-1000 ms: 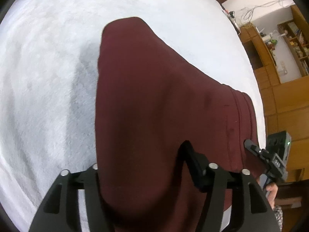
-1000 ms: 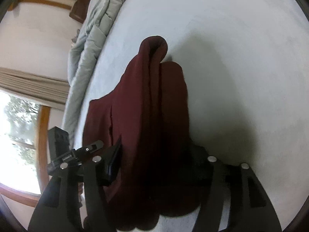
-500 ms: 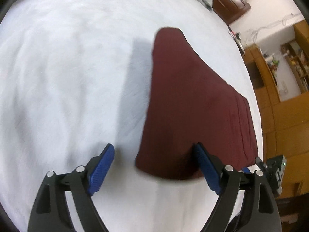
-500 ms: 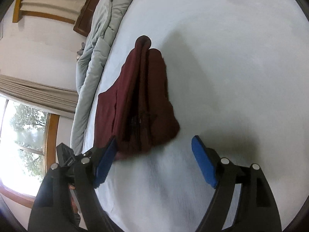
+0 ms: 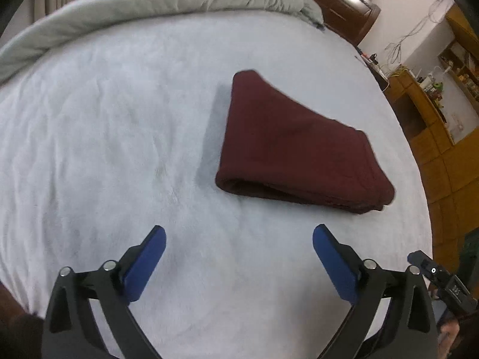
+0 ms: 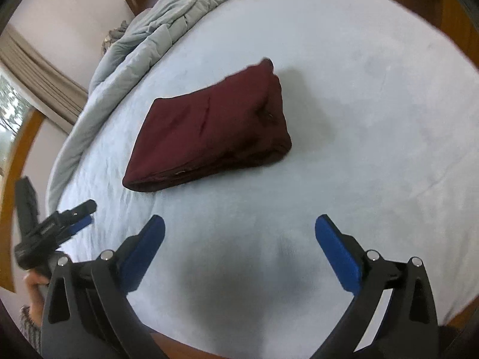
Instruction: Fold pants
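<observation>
Pants (image 5: 287, 149) now lie folded ahead of both grippers, left gripper (image 5: 239, 242) and right gripper (image 6: 239, 230) spread and released, pulled back; folding looks finished.

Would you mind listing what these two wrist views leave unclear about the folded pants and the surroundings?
- Pants: inner layers, waistband and underside hidden by their own top fold, both views.
- Shelf items: too small, left view.
- Person's hand: mostly cut off by the frame edge and the left gripper, right view.
</observation>
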Demonstrator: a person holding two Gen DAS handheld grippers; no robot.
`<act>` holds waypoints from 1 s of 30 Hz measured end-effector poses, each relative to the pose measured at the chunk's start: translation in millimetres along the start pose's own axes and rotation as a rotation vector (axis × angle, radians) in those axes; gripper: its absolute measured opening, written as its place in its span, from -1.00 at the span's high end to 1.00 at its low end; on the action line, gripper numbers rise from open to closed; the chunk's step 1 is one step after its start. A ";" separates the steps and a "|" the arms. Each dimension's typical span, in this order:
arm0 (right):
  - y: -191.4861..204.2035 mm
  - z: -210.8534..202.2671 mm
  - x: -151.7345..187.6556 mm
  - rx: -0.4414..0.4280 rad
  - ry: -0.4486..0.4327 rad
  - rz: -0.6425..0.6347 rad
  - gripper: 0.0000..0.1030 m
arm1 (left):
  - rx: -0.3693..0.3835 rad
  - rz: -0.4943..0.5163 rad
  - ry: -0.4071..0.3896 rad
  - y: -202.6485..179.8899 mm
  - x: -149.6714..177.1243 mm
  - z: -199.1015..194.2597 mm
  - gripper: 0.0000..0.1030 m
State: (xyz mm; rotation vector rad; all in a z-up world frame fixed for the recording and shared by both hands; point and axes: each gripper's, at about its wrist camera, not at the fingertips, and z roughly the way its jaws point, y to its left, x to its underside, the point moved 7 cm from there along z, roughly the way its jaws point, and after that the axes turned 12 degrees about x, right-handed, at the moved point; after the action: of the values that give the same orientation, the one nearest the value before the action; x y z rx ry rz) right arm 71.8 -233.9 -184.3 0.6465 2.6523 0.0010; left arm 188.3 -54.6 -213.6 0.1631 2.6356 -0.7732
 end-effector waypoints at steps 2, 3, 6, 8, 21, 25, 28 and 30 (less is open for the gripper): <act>1.7 -12.1 1.2 0.075 -0.016 -0.009 -0.94 | -0.018 0.029 -0.016 -4.9 4.8 -16.5 -0.92; 6.4 -18.8 1.4 0.108 -0.022 -0.025 -0.94 | -0.033 0.054 -0.024 -8.1 7.8 -26.1 -0.92; 19.5 -37.5 3.4 0.143 -0.055 -0.054 -0.94 | -0.045 0.102 -0.038 -23.6 15.1 -47.6 -0.92; 20.0 -52.2 6.0 0.161 -0.080 -0.064 -0.94 | -0.034 0.121 -0.047 -30.7 21.1 -59.7 -0.92; 25.9 -95.4 14.2 0.267 -0.142 -0.100 -0.94 | -0.128 0.303 -0.080 -67.8 45.6 -102.8 -0.92; 21.8 -101.7 15.1 0.272 -0.149 -0.094 -0.94 | -0.139 0.310 -0.115 -72.1 44.8 -118.9 -0.92; 20.1 -104.9 15.2 0.274 -0.153 -0.089 -0.94 | -0.146 0.319 -0.139 -73.8 40.9 -126.9 -0.92; 20.0 -106.2 14.2 0.272 -0.157 -0.090 -0.94 | -0.150 0.323 -0.151 -73.3 37.8 -130.9 -0.92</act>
State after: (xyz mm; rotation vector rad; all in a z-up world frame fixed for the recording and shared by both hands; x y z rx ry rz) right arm 27.8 -199.8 -90.6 0.5830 2.5469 -0.4247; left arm 94.2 -45.5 -91.1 0.4565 2.4284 -0.4587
